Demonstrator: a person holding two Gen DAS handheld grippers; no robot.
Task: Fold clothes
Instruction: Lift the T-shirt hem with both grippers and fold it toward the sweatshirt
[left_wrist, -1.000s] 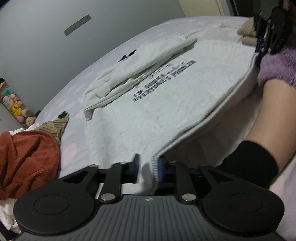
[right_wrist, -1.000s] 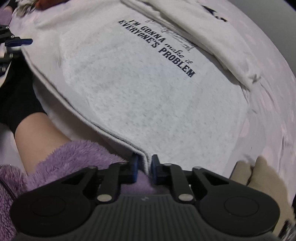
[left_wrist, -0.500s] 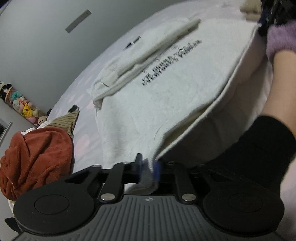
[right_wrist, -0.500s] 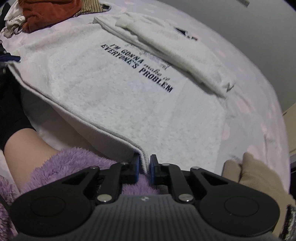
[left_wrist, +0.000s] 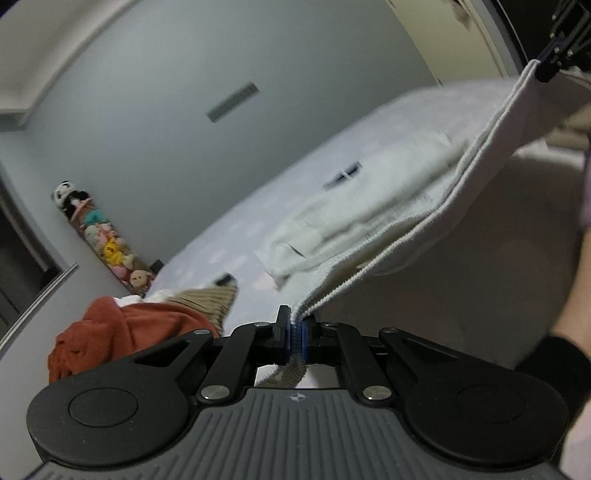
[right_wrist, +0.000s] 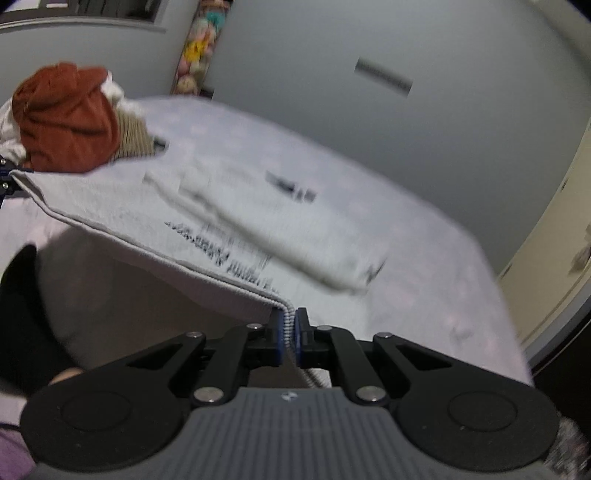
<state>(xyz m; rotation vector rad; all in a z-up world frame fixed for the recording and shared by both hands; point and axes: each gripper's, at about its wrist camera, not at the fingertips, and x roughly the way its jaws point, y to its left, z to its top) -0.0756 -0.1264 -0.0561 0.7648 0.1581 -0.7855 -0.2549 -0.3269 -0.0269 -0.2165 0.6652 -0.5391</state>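
A light grey sweatshirt (left_wrist: 391, 206) with dark lettering lies on the bed, its sleeves folded over the chest. Its ribbed bottom hem is lifted off the bed. My left gripper (left_wrist: 294, 334) is shut on one corner of the hem. My right gripper (right_wrist: 287, 332) is shut on the other corner, and shows in the left wrist view as my right gripper (left_wrist: 554, 66) at the top right. The hem stretches between them, and the sweatshirt (right_wrist: 207, 206) slopes down to the bed beyond. Motion blur smears the lettering.
A heap of clothes with a rust-red garment (left_wrist: 122, 332) (right_wrist: 66, 118) and a striped tan piece (right_wrist: 135, 138) sits at the bed's end. The pale lilac bed cover (right_wrist: 406, 266) spreads beyond the sweatshirt. A column of plush toys (left_wrist: 103, 243) stands against the grey wall. A person's leg with a black sock (right_wrist: 18, 317) is under the hem.
Both grippers have risen with the hem, lifting the sweatshirt's lower edge off the bed. The left jaws closed onto the hem corner. Both views now tilt up toward the wall.
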